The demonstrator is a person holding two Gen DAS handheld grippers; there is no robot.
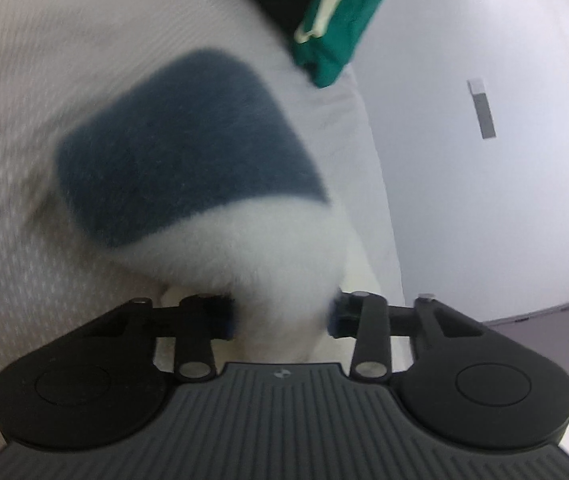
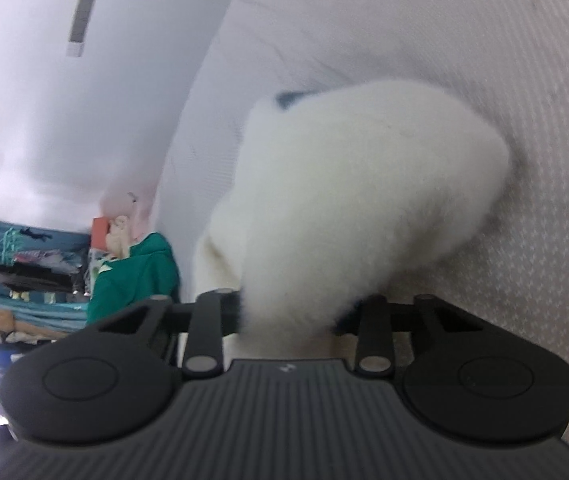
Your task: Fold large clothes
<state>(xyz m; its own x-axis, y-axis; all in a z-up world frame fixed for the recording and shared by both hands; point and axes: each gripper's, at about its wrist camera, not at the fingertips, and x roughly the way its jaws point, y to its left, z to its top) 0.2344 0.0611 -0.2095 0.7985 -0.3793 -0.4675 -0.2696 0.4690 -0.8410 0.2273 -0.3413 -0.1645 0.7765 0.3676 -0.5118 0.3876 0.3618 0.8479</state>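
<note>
Nearest us, the left gripper [image 1: 282, 316] has its jaws narrowed onto a bunch of the white fluffy garment [image 1: 280, 248], whose grey-blue patch [image 1: 180, 152] spreads toward 11 o'clock over the white bedding [image 1: 24, 60]. The right gripper [image 2: 288, 316] likewise pinches white fleece. We note a green garment [image 1: 340, 28] at 1 o'clock.
</note>
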